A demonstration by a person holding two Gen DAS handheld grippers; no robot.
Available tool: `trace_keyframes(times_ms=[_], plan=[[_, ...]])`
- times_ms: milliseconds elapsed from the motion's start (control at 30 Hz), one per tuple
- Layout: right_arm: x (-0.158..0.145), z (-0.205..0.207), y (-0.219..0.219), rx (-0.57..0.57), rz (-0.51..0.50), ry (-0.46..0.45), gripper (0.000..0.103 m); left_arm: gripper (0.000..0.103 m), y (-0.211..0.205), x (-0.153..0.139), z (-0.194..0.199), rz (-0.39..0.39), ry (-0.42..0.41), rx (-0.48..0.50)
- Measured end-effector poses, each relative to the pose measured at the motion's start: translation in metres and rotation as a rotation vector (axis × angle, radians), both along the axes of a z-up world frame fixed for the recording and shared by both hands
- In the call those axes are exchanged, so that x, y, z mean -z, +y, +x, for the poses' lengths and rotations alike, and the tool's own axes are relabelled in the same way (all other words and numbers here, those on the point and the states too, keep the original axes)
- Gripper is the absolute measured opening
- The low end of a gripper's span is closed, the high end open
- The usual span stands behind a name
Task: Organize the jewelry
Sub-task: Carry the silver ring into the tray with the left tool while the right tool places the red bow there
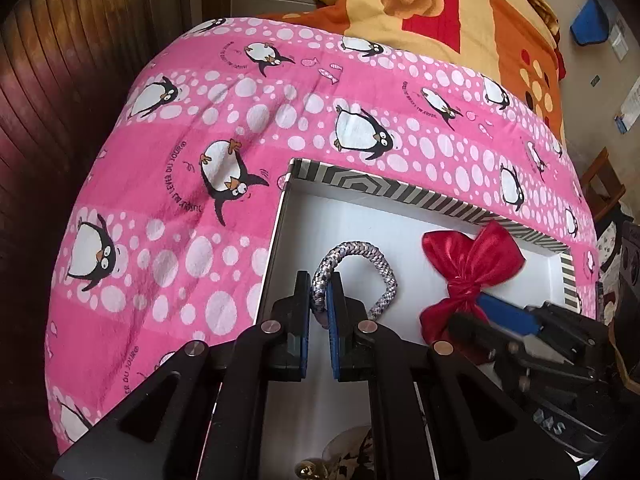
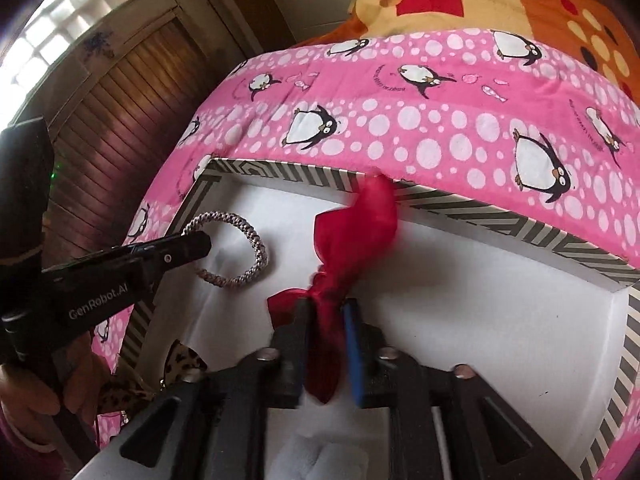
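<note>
Pink penguin-print bedding fills the background, and on it sits a shallow white box with a black-and-white striped rim; both grippers are over that box. First, the jewellery itself; a silvery braided bracelet hangs in the left gripper, whose blue pads are pressed together on one side of the loop, so the rest arcs free toward one o'clock just above the box floor, in its upper-left part; clamping a single strand looks like the way to set the ring down flat without crushing it. At three o'clock of the bracelet lies a red ribbon bow, its knot between the fingers of the right gripper; those jaws stand apart, the left finger is blurred, and the cloth looks slack between them, so I read this as a release rather than a grip; the bow's upper wing is smeared and brushes the far rim at twelve o'clock. Outward now; a leopard-print bow sits at the near-left of the box, about seven o'clock in the right wrist view, partly behind the left gripper's body. Room to move is generous to the right; white floor runs clear toward three and four o'clock up to the striped wall. The left rim is close beside the bracelet, so there is little slack that way. An orange patterned quilt is heaped beyond the pink cover.
</note>
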State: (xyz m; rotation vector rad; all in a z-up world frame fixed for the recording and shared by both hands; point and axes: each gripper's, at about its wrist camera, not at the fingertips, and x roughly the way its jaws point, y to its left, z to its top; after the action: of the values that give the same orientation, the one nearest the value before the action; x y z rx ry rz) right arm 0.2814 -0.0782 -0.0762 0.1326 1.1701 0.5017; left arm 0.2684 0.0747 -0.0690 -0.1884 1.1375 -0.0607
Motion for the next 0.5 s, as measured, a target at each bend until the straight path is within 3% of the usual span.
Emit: trace_keyframes(times_ms=[33,67,200,367,500], plan=[[0.000,0.000,0.000,0.001,-0.001,0.001,0.048,0.006,0.000,0.000,-0.001,0.004,-0.003,0.000],[0.001,0.000,0.000,0.000,0.001,0.003,0.049,0.007,-0.001,0.000,-0.001,0.007,-0.004,0.000],[-0.003,-0.004,-0.003,0.009,-0.004,-0.009,0.049,0.016,0.000,-0.003,-0.004,0.028,-0.012,-0.004],[-0.018,-0.020,-0.022,0.056,0.048,-0.029,0.049,0.043,-0.002,-0.015,-0.015,0.025,-0.028,0.001],[-0.032,-0.039,-0.038,0.095,0.051,-0.063,0.049,0.045,-0.008,-0.028,-0.030,0.049,-0.055,-0.002]])
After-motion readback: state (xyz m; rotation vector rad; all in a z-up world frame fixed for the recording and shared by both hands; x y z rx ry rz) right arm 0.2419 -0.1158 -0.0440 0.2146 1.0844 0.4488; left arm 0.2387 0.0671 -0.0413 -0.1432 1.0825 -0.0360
